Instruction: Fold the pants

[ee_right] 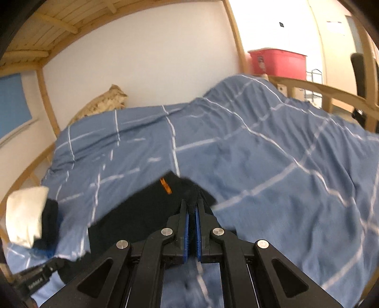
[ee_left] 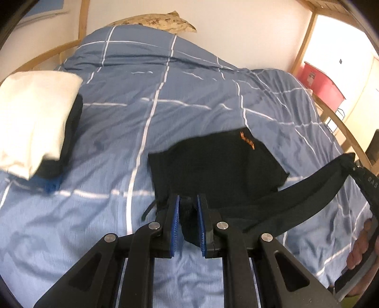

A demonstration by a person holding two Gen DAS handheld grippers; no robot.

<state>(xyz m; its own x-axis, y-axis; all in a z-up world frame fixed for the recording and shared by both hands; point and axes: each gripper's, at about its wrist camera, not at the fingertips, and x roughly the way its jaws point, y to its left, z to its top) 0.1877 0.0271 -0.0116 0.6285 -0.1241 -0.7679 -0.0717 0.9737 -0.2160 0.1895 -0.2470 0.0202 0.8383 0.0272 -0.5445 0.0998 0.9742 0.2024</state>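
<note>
Black pants (ee_left: 218,165) with a small orange logo (ee_left: 247,139) lie partly lifted over the blue checked duvet (ee_left: 165,106). My left gripper (ee_left: 189,213) is shut on a bunched edge of the black fabric, which fills the gap between its blue pads. From there a taut band of the pants runs right to my right gripper (ee_left: 353,165). In the right wrist view my right gripper (ee_right: 191,213) is shut on another edge of the pants (ee_right: 142,213), close to the orange logo (ee_right: 165,186). The held edge hangs above the duvet.
A stack of folded clothes (ee_left: 35,118), white on top of black, sits on the bed's left side (ee_right: 26,213). A patterned pillow (ee_left: 161,21) leans on the far wall. A wooden bed frame (ee_left: 343,128) rims the bed, with a red bin (ee_right: 277,60) beyond. A hand (ee_left: 362,246) shows at the right edge.
</note>
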